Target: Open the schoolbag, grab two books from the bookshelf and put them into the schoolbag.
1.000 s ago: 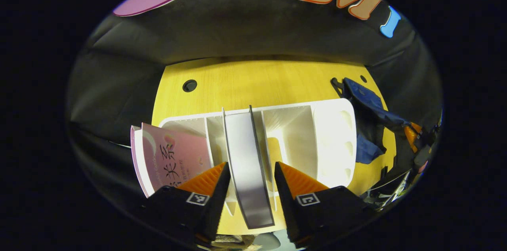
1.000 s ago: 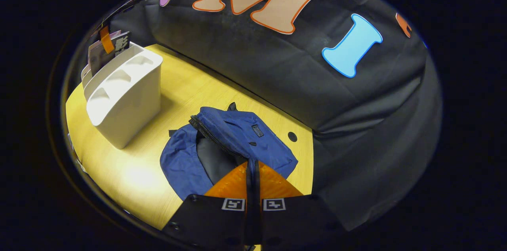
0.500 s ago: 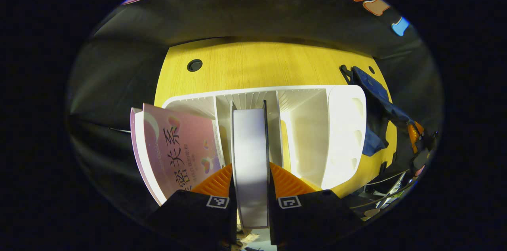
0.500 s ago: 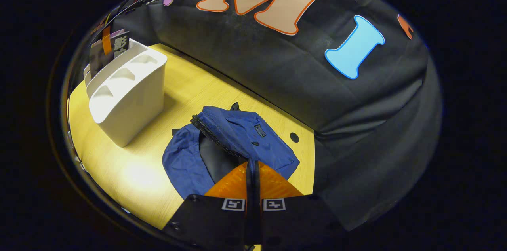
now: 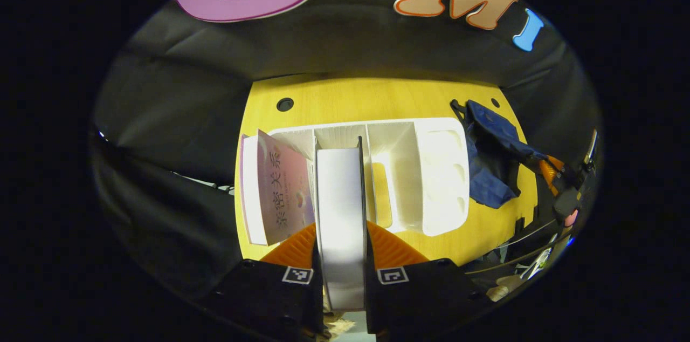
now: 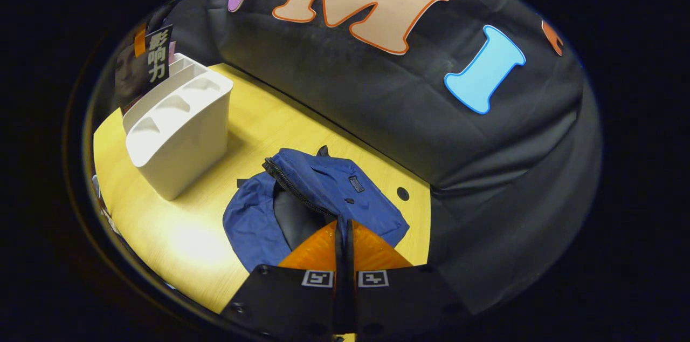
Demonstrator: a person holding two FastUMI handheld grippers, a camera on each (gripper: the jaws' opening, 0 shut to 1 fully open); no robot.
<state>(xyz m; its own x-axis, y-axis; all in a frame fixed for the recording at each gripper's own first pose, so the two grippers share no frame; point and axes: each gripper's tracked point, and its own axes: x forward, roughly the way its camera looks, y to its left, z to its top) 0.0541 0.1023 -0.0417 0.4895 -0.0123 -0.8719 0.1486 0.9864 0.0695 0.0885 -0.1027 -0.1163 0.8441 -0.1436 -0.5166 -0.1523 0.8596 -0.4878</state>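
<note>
In the left gripper view the left claw (image 5: 340, 247) stood nearest, its two fingers pressed flat against either cover of the white-edged book (image 5: 339, 207), a hold that suited pulling a thin upright volume straight out of its slot without letting it twist. The book appeared lifted clear of the white bookshelf (image 5: 439, 169), whose dividers kept books standing on edge so that a claw could close on them from above. Just left of the held book, a pink book (image 5: 283, 185) leaned in the leftmost compartment of the bookshelf (presumably the second one to fetch). Farther right on the yellow counter (image 5: 350, 99) lay the blue schoolbag (image 5: 493, 169), well apart from the bookshelf. In the right gripper view the right claw (image 6: 345, 245) was pinched together on the near edge of the schoolbag's fabric, apparently holding the flap up so that the mouth stayed agape; the zip line curved open and a dark lining showed inside. Beyond, at the far left of the counter, the bookshelf stood with the dark-covered book raised above it. I judged the bag-opening step done, and that the held book would next have to cross to the open mouth.
</note>
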